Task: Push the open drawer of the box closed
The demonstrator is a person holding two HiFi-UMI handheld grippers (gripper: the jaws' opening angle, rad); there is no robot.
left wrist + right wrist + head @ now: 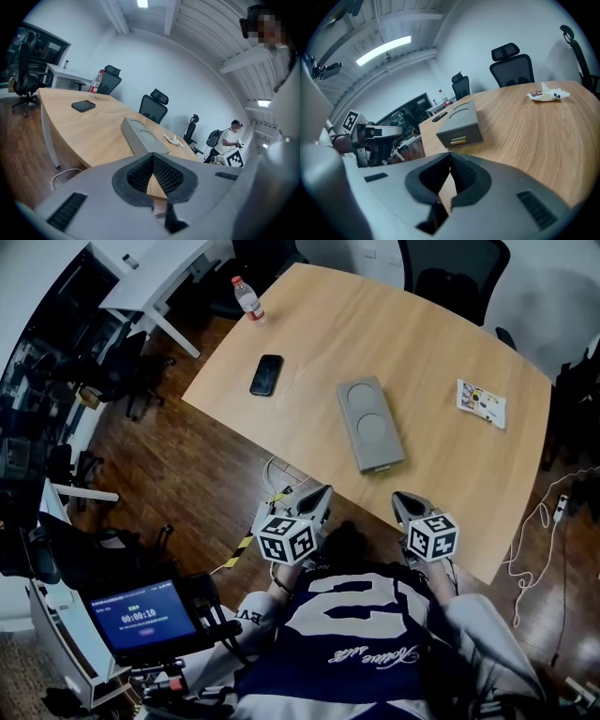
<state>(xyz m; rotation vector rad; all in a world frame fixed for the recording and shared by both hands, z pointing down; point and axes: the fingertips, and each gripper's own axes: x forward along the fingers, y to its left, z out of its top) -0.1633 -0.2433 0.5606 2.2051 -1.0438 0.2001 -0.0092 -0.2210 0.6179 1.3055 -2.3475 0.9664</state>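
Observation:
A flat grey box with two round recesses on top lies on the wooden table, its short end toward me. In the right gripper view that end of the box shows a drawer front with a brass handle that looks almost flush. The box also appears ahead in the left gripper view. My left gripper and right gripper hover at the table's near edge, short of the box. Both are shut with nothing held.
A black phone lies left of the box and a water bottle stands at the far left corner. A snack packet sits at the right. Cables trail on the floor, and a screen unit stands at my left.

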